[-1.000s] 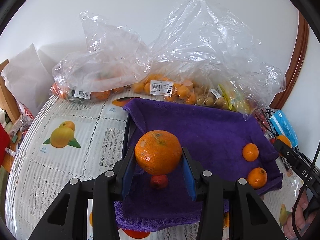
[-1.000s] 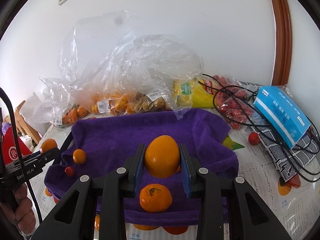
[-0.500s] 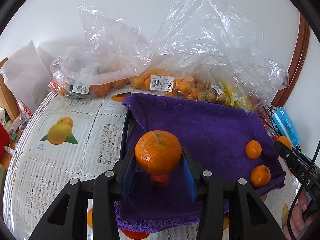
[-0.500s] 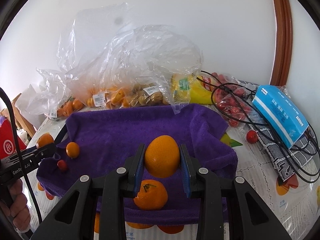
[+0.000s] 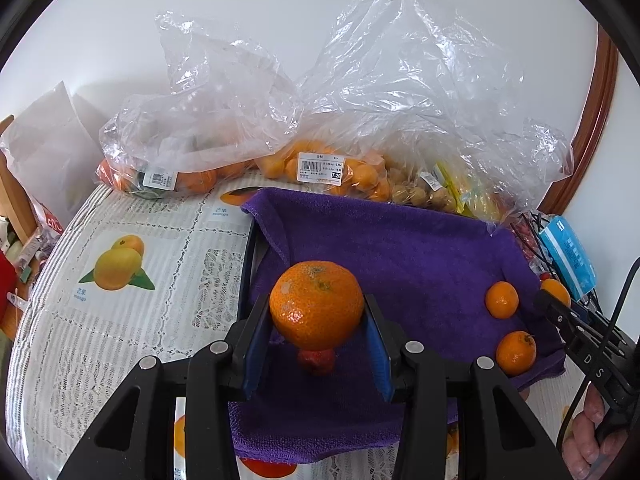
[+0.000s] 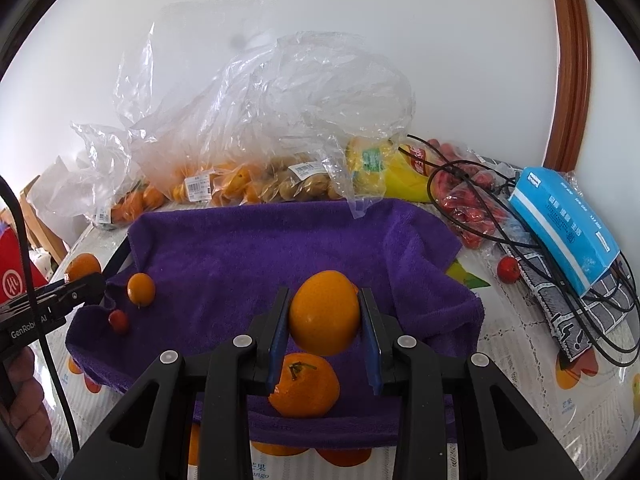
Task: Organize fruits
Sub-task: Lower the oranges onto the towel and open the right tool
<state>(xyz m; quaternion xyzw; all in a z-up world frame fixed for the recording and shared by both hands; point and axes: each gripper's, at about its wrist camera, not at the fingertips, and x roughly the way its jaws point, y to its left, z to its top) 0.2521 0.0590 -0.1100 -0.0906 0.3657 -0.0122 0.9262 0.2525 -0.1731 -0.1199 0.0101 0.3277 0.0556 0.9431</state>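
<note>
The table (image 5: 120,320) wears a lace-patterned cover printed with mangoes, and along the white wall at its back sit the clear plastic bags (image 5: 360,100), heaped and crinkled, with oranges, small brown fruit and price labels showing through. In front of them lies the purple towel (image 6: 260,248), rumpled at its right edge. Off to the right of it, a blue tissue pack (image 6: 560,216) rests on a tangle of black cable, with a bag of red fruit (image 6: 468,208) behind and one loose red fruit beside the pack.

Now the hands. The left gripper (image 5: 316,336) is clamped on a big mandarin (image 5: 316,304), blue pads pressed to both its sides, lifted clear above the towel's left part. Directly beneath it a small red fruit (image 5: 316,360) lies on the cloth. The right gripper (image 6: 325,320) is clamped just the same on a smooth orange fruit (image 6: 324,312), held over the towel's near right area, and right under it a stemmed mandarin (image 6: 304,384) sits on the towel by the front edge.

Smaller still: a kumquat-sized orange (image 6: 141,289) and a tiny red fruit (image 6: 119,321) rest near the towel's left end, close to the left gripper's tip.
</note>
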